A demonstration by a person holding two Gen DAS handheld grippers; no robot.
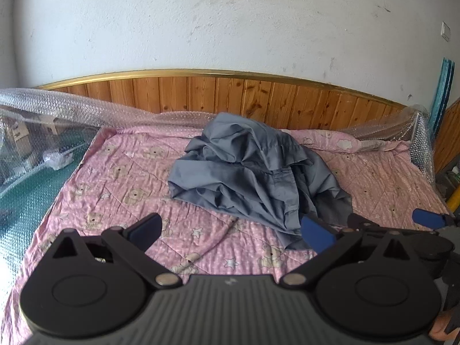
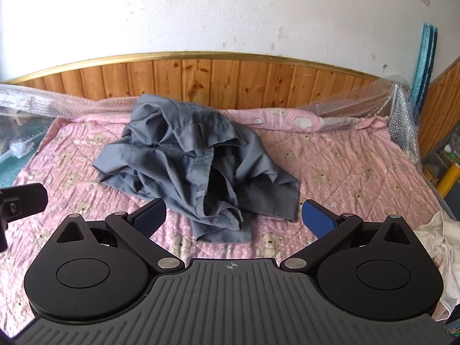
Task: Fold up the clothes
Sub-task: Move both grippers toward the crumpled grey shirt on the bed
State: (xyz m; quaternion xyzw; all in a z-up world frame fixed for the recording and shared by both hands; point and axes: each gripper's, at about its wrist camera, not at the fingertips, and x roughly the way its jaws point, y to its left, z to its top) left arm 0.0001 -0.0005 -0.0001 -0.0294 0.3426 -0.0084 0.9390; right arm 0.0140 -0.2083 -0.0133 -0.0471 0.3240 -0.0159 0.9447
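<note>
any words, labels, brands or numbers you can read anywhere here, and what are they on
No readable text in either view.
Cardboard box under the bubble wrap: dark print, too blurred to read.
Black right gripper: a small crosshair mark on its ribbed grey body, no letters.
Black left gripper: a tiny pale mark on its body, too small to read.
Pink quilted bedspread: bears and stars, no words.
Crumpled grey garment: no label visible.

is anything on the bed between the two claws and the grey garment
Nothing visible. Only bare pink quilt lies between the open right claw, the open left claw and the crumpled grey garment.
</note>
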